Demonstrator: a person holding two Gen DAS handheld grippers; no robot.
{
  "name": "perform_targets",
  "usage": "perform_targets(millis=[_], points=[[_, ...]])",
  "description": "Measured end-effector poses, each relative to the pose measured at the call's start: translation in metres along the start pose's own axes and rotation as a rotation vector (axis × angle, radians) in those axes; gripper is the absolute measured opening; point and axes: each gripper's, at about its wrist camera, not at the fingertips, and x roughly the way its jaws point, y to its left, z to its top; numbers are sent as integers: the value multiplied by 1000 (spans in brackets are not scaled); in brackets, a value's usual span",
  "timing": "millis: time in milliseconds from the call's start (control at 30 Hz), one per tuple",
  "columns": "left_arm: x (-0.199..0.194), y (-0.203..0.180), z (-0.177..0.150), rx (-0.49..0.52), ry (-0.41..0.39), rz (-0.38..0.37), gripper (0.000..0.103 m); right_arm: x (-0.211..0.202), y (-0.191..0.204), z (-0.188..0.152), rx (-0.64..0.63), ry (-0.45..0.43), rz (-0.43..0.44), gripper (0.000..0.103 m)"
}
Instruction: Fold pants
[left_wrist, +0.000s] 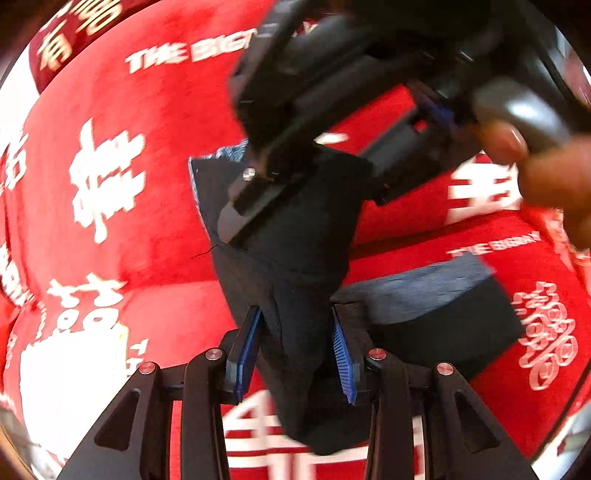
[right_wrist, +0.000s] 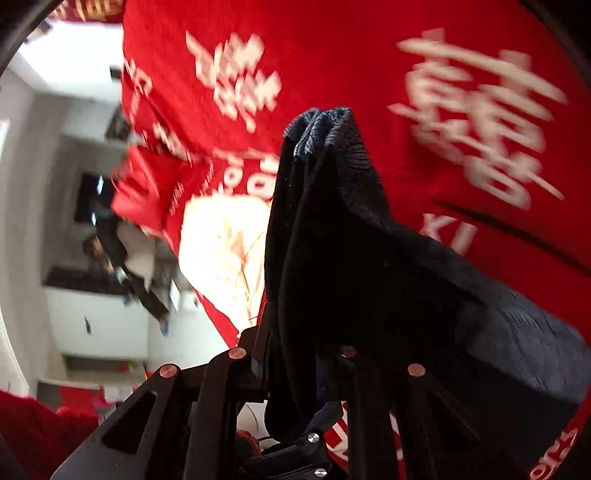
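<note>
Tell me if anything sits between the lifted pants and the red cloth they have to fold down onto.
Nothing visible does. The pants hang gripped by both the left gripper and right gripper over the red cloth, which shows only printed lettering beneath.

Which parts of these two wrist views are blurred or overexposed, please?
Left wrist view: the right gripper and the hand smear with motion, while the pants between the left gripper stay fairly sharp. Right wrist view: the lettering on the red cloth streaks, a pale patch is blown out, and the pants read almost black.
</note>
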Motion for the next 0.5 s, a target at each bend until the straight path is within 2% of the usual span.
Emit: perform_targets(millis=[133,267,367,400,467,500], points=[[-13,-62,11,80,-5,-67,38,-59,-50,-47,86,-113,50,18],[-2,-118,12,155,22,-123,38,-93,-113,-92,197,-197,79,20],[25,-165,-1,223,79,-135,38,-91,-176,-119,315,-218,77,20],[42,-179,-10,248,127,-130,38,-81,-202,-129,373,-208,63,20],[63,-193,-23,268,210,-136,38,-64,-230,-142,422,-181,43,20],[68,-196,-26,282,225,-126,38,-59,-238,-148,433,-179,47,20]])
